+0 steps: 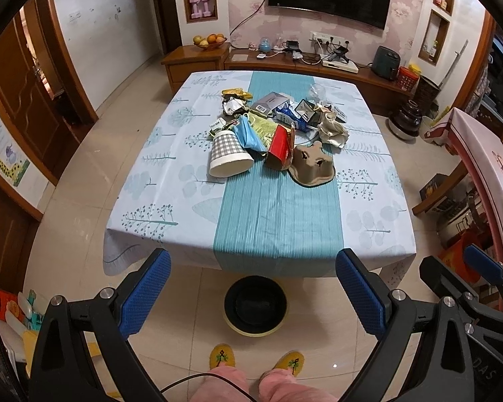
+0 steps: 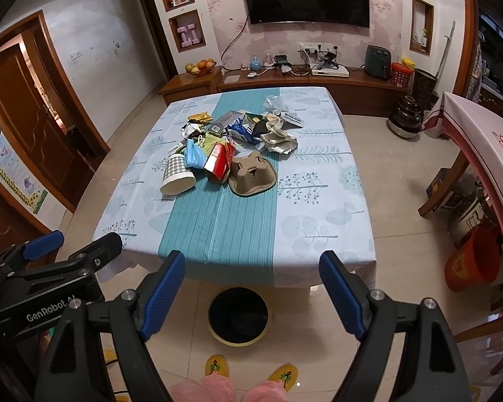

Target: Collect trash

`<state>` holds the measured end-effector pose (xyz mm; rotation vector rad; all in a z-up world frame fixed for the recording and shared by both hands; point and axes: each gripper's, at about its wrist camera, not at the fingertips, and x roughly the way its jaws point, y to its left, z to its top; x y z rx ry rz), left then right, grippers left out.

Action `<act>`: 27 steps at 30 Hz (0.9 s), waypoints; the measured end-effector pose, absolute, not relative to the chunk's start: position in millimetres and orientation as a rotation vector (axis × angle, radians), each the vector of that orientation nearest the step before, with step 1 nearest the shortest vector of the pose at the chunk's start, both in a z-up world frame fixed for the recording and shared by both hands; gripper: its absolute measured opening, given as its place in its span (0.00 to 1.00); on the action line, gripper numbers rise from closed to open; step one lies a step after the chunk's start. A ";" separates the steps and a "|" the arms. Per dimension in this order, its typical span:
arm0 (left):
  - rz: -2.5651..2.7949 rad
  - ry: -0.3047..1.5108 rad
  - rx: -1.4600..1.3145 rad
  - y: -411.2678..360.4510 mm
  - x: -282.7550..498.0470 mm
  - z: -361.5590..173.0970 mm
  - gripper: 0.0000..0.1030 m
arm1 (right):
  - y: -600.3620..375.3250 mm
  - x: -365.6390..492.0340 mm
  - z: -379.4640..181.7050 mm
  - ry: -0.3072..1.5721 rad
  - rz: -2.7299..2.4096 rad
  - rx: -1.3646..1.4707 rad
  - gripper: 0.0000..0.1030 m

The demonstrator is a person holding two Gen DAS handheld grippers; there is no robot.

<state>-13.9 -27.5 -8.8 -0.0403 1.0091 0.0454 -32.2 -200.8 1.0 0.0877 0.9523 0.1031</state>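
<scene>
A heap of trash lies on the table [image 1: 151,201] [image 2: 318,221]: a checked paper cup [image 1: 229,155] [image 2: 177,176] on its side, a blue bag [image 1: 249,134] [image 2: 193,155], a red carton [image 1: 280,149] [image 2: 219,164], a brown pulp cup tray [image 1: 313,164] [image 2: 253,174], crumpled beige paper [image 1: 333,130] [image 2: 280,140] and several wrappers behind. A black bin with a yellow rim [image 1: 255,305] [image 2: 239,316] stands on the floor at the table's near edge. My left gripper [image 1: 253,296] and right gripper [image 2: 253,289] hover open above the bin, short of the table, holding nothing.
The person's yellow slippers [image 1: 256,360] [image 2: 251,370] stand just behind the bin. A second table [image 2: 479,140] and a red bucket [image 2: 472,259] are to the right. A low wooden cabinet [image 1: 318,67] under a TV runs along the far wall. Doors stand at left.
</scene>
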 end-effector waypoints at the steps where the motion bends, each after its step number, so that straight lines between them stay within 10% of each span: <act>1: 0.050 1.012 -0.042 -29.4 -14.0 -9.6 0.95 | -202.4 -31.7 0.9 0.953 0.109 0.087 0.80; 27: 0.112 1.101 -0.106 3.9 28.6 -27.5 0.95 | -208.3 11.2 -8.5 0.974 0.174 0.100 0.80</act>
